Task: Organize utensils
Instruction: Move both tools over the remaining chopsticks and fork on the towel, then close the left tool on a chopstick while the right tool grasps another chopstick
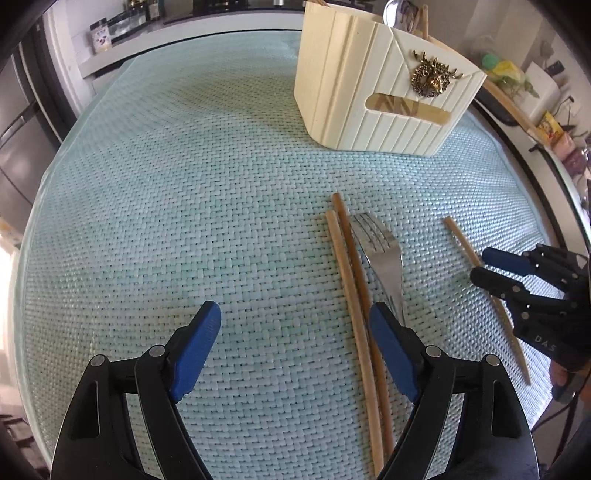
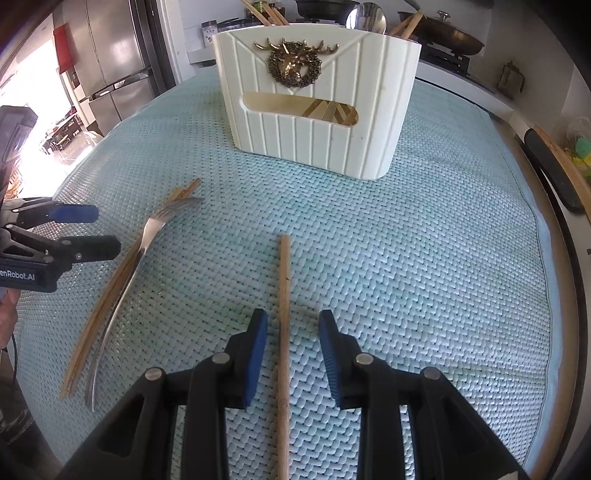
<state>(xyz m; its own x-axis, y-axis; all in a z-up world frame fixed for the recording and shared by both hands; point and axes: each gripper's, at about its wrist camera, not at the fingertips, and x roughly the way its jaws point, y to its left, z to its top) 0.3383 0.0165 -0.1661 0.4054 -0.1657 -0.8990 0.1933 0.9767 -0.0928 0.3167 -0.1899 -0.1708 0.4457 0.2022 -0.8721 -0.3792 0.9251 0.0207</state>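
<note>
A cream ribbed utensil holder [image 1: 380, 92] [image 2: 317, 110] with a brass deer badge stands at the far side of the mat, a spoon [image 2: 365, 16] and chopsticks sticking out of it. Two wooden chopsticks [image 1: 351, 295] [image 2: 110, 291] and a steel fork [image 1: 384, 251] [image 2: 147, 236] lie together. My left gripper [image 1: 295, 317] [image 2: 101, 230] is open wide, its right finger over that pair and the fork's handle. A single chopstick [image 2: 284, 277] [image 1: 461, 240] lies between the fingers of my right gripper [image 2: 293, 325] [image 1: 482, 265], with a gap on each side, so the pads are not pressing.
A teal woven mat [image 1: 184, 184] covers the round table. Jars [image 1: 99, 37] stand on a counter behind. A steel fridge [image 2: 110, 55] is at the far left and pans [image 2: 443, 33] sit on a stove behind the holder. The table's rim [image 2: 554, 177] curves at the right.
</note>
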